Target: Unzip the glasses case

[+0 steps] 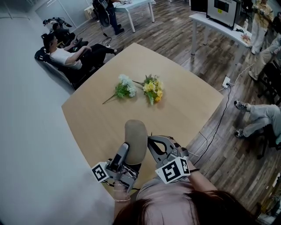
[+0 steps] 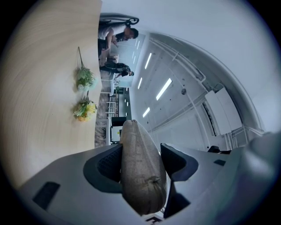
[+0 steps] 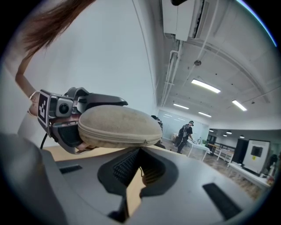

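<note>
Whether the closed jaws of the right gripper [image 1: 150, 139] pinched anything could not be made out. The beige oval fabric glasses case [image 1: 136, 137], clamped in the left gripper [image 1: 129, 154] jaws over the near edge of the light wood tabletop [image 1: 184, 103], pointed lengthwise away.

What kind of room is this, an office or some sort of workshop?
Probably an open-plan lab or office: white work tables on a wood-plank floor, a screen standing on one of them, and long strip lights overhead.
</note>
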Demonstrator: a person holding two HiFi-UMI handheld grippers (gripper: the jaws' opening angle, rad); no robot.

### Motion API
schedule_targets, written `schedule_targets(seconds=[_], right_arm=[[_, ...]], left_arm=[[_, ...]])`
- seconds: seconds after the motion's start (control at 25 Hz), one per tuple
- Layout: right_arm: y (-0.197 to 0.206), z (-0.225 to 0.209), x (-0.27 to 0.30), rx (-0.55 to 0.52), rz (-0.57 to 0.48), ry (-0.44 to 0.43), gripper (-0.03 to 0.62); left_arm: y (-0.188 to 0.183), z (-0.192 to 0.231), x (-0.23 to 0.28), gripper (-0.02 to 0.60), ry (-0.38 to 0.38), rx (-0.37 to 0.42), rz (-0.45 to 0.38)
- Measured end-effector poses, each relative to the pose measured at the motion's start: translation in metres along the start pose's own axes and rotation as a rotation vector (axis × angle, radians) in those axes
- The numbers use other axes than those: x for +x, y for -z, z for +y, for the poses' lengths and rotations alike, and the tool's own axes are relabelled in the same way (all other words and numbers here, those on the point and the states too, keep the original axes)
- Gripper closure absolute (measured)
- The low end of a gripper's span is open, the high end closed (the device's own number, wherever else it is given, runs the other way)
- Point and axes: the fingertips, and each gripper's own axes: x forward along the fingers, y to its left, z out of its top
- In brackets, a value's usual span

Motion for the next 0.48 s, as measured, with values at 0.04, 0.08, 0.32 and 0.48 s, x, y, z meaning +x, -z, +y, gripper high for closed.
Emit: schedule_targets(seconds=[0.04,0.08,0.32,0.48], right_arm=[[0.0003,0.0004,-0.0004,-0.003,0.002,-0.001,0.579],[0.0004,0.0009,-0.0009,-0.005,0.004,-0.003,0.579],[0.0003,0.0043,-0.0021,-0.008,0.021,-0.007,0.579],[0.0031,0.0038,-0.0042,-0.009,0.032,-0.005,0.579]], left_arm=[[-0.0008,0.0002,0.0008,0.313,0.003,-0.004,-0.005],[-0.0015,0.0006,0.0016,0.313,0.005,-0.008,-0.009],[-0.005,0.0055,0.0039,0.313,0.012,-0.03,-0.026],[-0.0038,0.0077,0.0068,0.313,0.015,-0.034,-0.021]])
